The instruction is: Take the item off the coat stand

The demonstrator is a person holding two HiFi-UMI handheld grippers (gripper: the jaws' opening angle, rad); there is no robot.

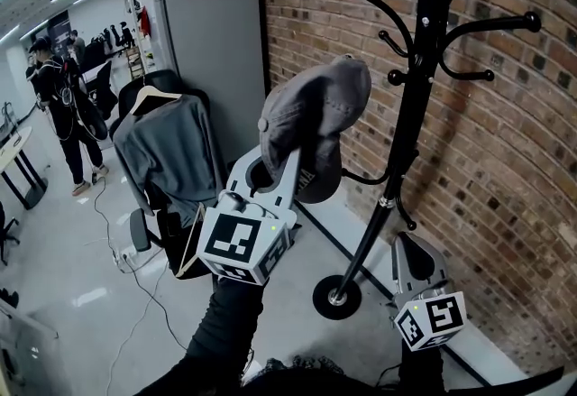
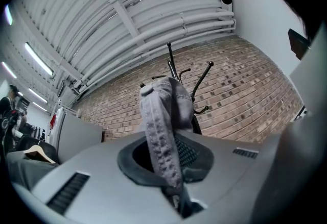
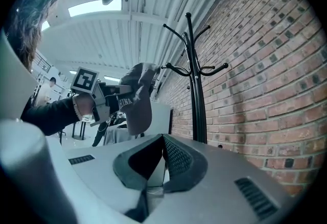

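We grip the grey baseball cap (image 1: 315, 119) by its edge in the left gripper (image 1: 293, 158), fingers clamped, just beside the black coat stand (image 1: 410, 87) and seemingly unhooked, the right gripper (image 1: 407, 245) closed on nothing, so next we draw it clear.

Readable only on the grey cap (image 3: 137, 98): white capitals "HINA", start of the word hidden; nothing else legible

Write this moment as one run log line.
cap: off coat stand | left gripper: shut on cap | right gripper: shut, empty
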